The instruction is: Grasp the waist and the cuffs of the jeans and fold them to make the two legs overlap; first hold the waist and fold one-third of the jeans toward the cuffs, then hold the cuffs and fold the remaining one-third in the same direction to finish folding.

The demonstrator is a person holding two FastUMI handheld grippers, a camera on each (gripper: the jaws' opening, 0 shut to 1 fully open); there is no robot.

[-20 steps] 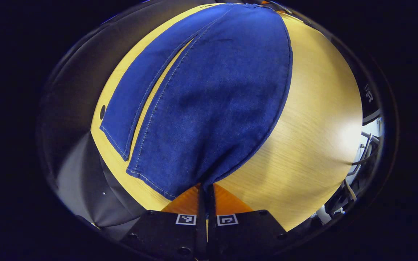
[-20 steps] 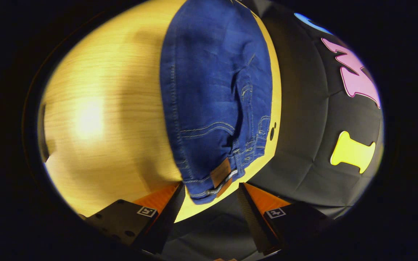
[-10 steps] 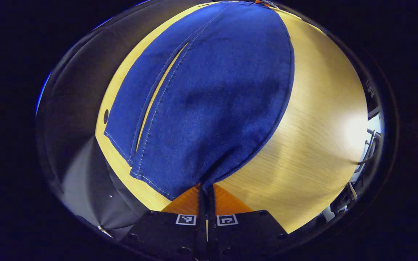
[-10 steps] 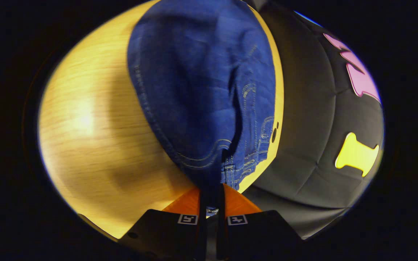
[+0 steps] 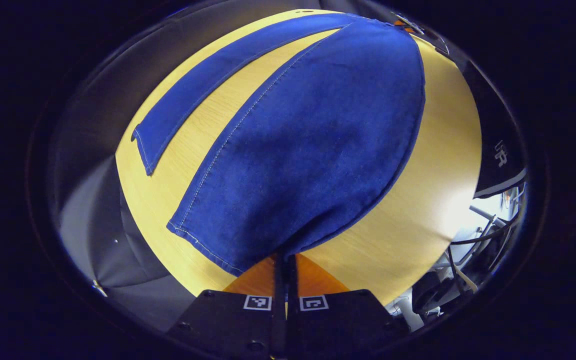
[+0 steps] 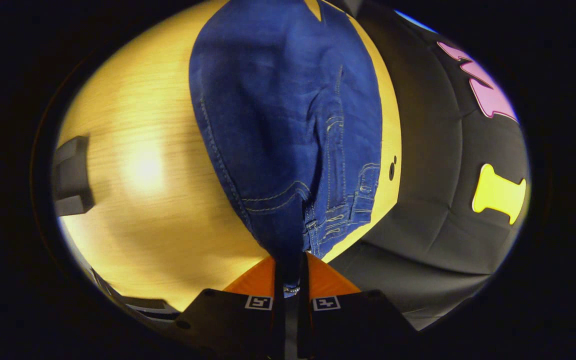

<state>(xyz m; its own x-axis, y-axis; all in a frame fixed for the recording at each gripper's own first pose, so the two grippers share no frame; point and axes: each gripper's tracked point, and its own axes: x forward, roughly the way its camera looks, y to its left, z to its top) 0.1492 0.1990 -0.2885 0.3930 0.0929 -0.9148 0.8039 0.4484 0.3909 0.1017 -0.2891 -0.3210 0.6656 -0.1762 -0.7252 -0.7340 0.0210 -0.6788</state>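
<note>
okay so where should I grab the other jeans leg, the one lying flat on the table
Take the far leg at its cuff hem, coming in low from the cuff end. The hem is a free, stitched edge lying flat beside bare table, so a finger can likely slide under it.

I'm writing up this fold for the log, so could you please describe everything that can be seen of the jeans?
The jeans are dark blue denim with pale stitching, lying lengthwise on the wooden table. The left gripper is shut on the near leg's cuff, lifting it; the far leg lies flat and apart, with bare wood between them. In the right gripper view, the right gripper is shut on the waist, where pocket seams and belt loops show.
</note>
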